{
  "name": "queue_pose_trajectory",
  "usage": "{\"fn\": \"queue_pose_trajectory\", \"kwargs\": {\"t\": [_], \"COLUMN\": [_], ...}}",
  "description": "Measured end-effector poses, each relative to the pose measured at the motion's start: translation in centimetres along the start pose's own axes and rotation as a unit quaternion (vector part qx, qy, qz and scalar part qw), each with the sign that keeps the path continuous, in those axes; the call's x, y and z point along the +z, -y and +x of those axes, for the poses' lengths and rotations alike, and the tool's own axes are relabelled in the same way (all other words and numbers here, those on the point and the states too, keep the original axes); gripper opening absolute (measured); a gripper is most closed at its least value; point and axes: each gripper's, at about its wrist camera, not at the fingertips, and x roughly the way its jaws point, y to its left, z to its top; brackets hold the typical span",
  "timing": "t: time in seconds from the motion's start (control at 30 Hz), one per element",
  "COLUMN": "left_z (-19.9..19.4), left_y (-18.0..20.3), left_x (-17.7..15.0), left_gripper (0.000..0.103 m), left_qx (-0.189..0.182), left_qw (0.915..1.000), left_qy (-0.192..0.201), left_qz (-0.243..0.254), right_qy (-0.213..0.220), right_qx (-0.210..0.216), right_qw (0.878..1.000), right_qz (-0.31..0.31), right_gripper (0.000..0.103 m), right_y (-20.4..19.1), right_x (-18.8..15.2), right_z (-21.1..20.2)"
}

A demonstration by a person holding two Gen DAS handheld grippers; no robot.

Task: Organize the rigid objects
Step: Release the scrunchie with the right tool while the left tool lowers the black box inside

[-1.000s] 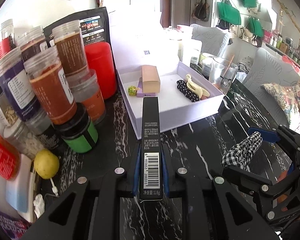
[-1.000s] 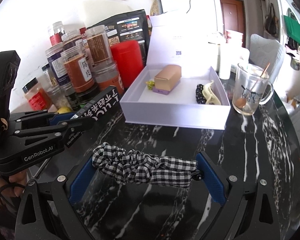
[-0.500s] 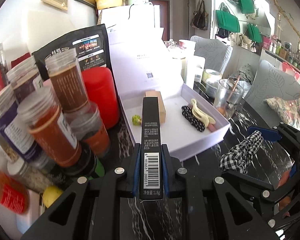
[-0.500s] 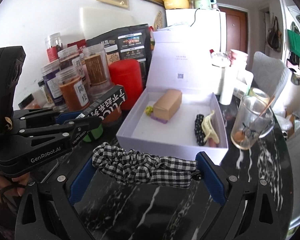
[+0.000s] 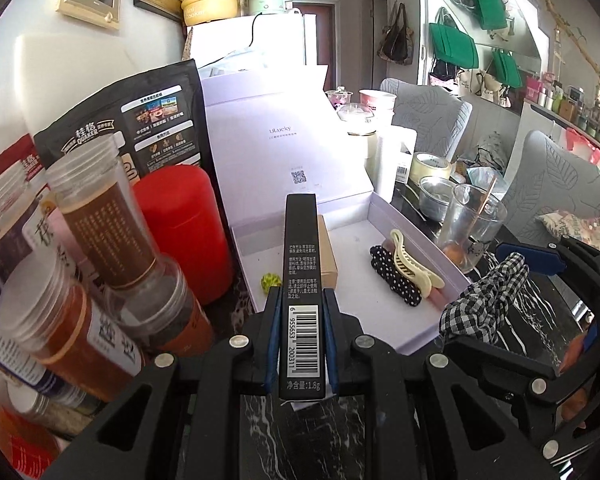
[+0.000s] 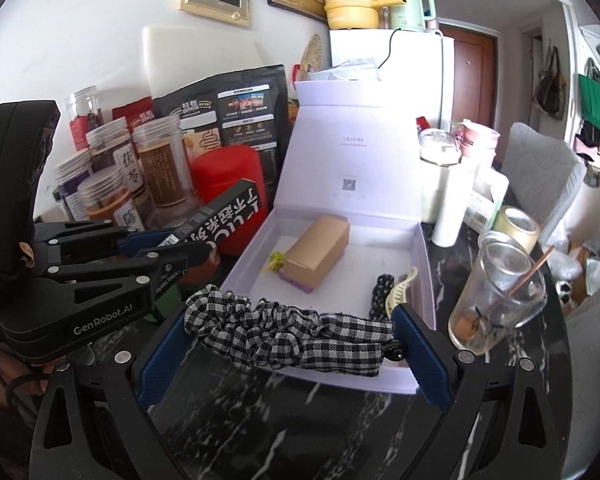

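Note:
My left gripper (image 5: pixel 300 305) is shut on a long black carton (image 5: pixel 300 248) with a barcode, which sticks out forward over the near left corner of the open lilac box (image 5: pixel 420 232). In the box lie a tan carton (image 5: pixel 328 254), a small green thing (image 5: pixel 271 281), a dotted black scrunchie (image 5: pixel 396 280) and a cream claw clip (image 5: pixel 412 262). My right gripper (image 6: pixel 290 346) is shut on a black-and-white checked scrunchie (image 6: pixel 288 336), stretched between its blue pads just before the box's front wall (image 6: pixel 340 376). The left gripper (image 6: pixel 180 246) and its black carton (image 6: pixel 228 216) show to the left.
Stacked clear jars (image 5: pixel 100 220), a red canister (image 5: pixel 180 232) and a black pouch (image 5: pixel 148 120) crowd the box's left side. A glass cup (image 6: pixel 500 300) with a stick, a tape roll (image 6: pixel 518 230) and white bottles stand to its right. The table (image 6: pixel 300 432) is black marble.
Both grippers have risen and moved toward the box, so it looms nearer and its inside shows more from above. Both grips are the same.

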Motion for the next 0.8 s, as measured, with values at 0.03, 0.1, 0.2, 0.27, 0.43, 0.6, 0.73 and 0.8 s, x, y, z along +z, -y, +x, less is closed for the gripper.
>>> {"fn": "queue_pose_trajectory", "kwargs": {"t": [0.03,0.1,0.2,0.27,0.43,0.6,0.73,0.8], "left_z": [0.3,1.1,2.0,2.7,4.7,6.9,8.3,9.0], "left_y": [0.0,0.0,0.0,0.1,0.2,0.0,-0.2,-0.1], "left_x": [0.2,0.7,1.4,2.0,3.1,3.7,4.2,4.5], "left_gripper": [0.019,0.019,0.019,0.019,0.019,0.019,0.019,0.019], "left_qx": [0.000,-0.001,-0.004,-0.004,-0.008,-0.014,-0.011,-0.013], "left_qw": [1.0000,1.0000,1.0000,1.0000,0.9998,0.9996,0.9995,0.9994], "left_qy": [0.000,-0.001,0.000,0.000,-0.006,-0.018,-0.023,-0.026], "left_qz": [0.000,0.001,0.004,0.008,0.015,0.016,0.018,0.021], "right_qy": [-0.001,-0.003,-0.007,-0.009,-0.018,-0.030,-0.040,-0.042], "right_qx": [0.000,-0.003,-0.005,-0.007,-0.019,-0.020,-0.022,-0.023], "right_qw": [1.000,1.000,1.000,1.000,1.000,0.999,0.999,0.999], "right_qz": [0.002,0.004,0.010,0.012,0.009,0.011,0.012,0.013], "right_gripper": [0.098,0.098,0.098,0.098,0.098,0.098,0.098,0.098], "right_y": [0.3,0.8,1.8,2.3,3.8,4.9,5.7,5.9], "right_x": [0.2,0.4,0.7,0.8,1.3,1.4,1.4,1.4], "right_z": [0.3,0.9,1.9,2.5,4.3,5.9,7.2,7.6]}}
